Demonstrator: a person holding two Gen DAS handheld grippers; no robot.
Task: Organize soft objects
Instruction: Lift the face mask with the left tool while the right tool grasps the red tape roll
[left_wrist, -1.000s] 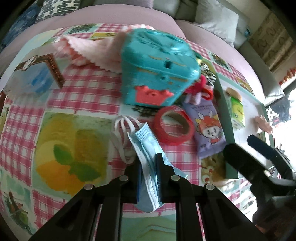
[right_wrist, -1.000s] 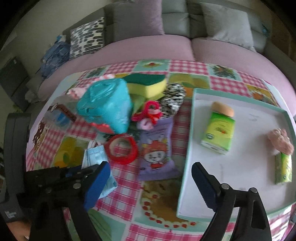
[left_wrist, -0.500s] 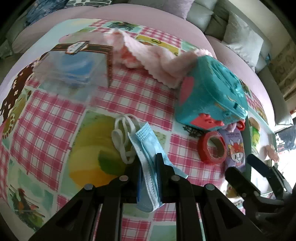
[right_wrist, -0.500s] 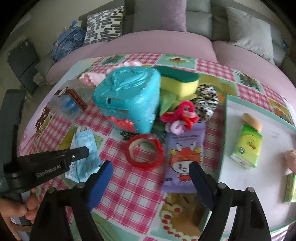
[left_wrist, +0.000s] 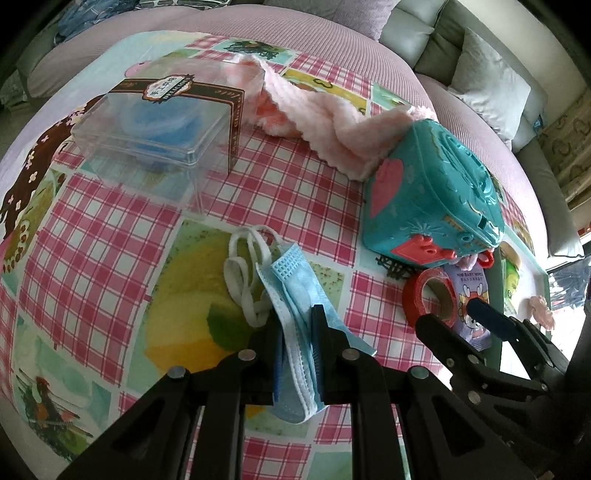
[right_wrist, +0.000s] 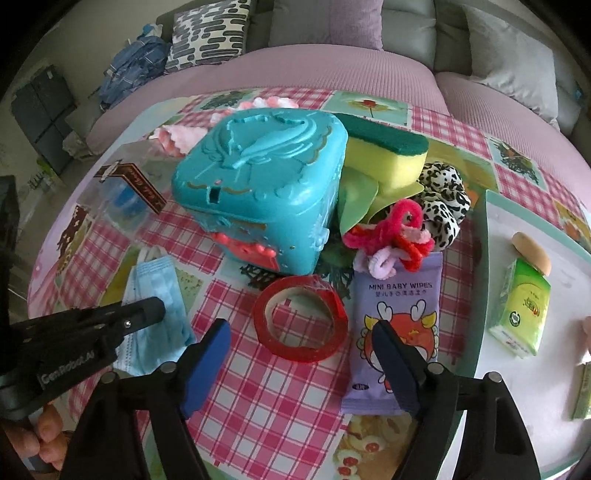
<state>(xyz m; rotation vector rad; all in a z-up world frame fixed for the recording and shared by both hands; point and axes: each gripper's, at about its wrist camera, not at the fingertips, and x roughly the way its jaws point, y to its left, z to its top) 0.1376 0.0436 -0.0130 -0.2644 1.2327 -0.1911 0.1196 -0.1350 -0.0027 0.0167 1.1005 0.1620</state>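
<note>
Beside the "MINI BABY WIPES" pack (right_wrist: 397, 328), the left hand-held gripper (left_wrist: 297, 325) pinches a mask (left_wrist: 295, 295).

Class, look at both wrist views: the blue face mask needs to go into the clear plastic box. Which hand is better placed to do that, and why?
Left. The left gripper is already shut on the face mask, and the clear plastic box lies straight ahead of it. The right gripper, fingers closing with nothing gripped, hangs over the red tape roll.

right gripper (right_wrist: 301, 354) closing (empty), nearer tape roll (right_wrist: 301, 319)
</note>
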